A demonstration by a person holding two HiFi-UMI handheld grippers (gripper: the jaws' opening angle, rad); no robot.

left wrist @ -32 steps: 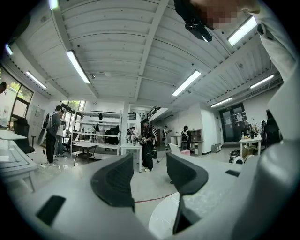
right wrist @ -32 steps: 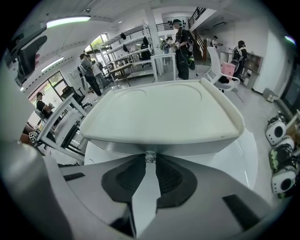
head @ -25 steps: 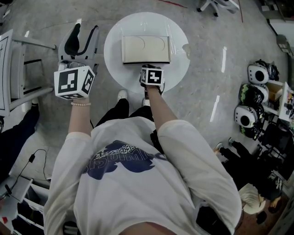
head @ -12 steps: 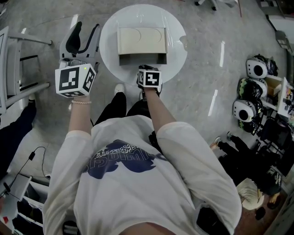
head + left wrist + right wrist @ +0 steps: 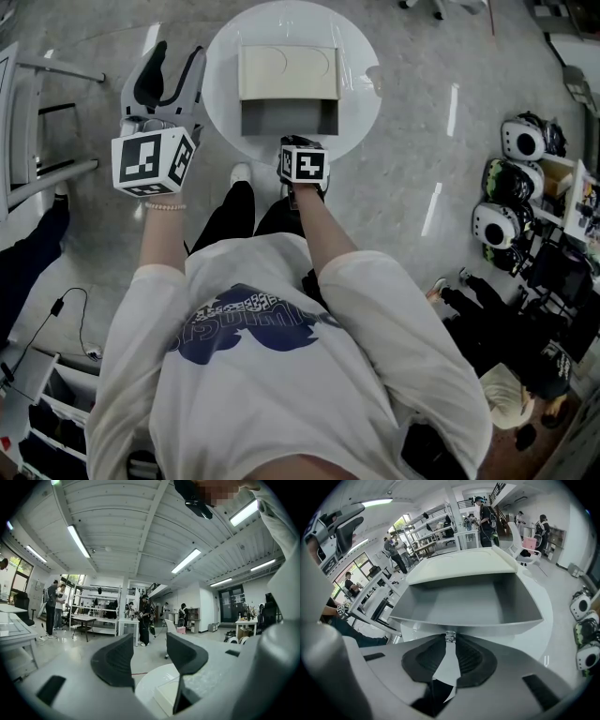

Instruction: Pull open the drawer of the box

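The person is standing over a round white tabletop (image 5: pixel 220 56). The cream box (image 5: pixel 288 73) is sitting at its middle, with its grey drawer (image 5: pixel 286 117) sticking well out toward them, empty inside. The right gripper (image 5: pixel 449 643) is pinching the small clear knob (image 5: pixel 449 636) on the drawer front, its jaws closed on it at the very tips. The left gripper (image 5: pixel 175 66) is hanging off to the side, beside the tabletop and over the floor, jaws apart with nothing between them.

To my eye the pull is mostly made. What's left is calling for a straight, level draw along the drawer's own line, because a knob that small, held only at the tips, could slip out if the hand is tilting or twisting. Nothing is bracing the box, so a slow pull is looking safer. A jerk might drag the whole box toward the tabletop's edge or take the drawer right out.
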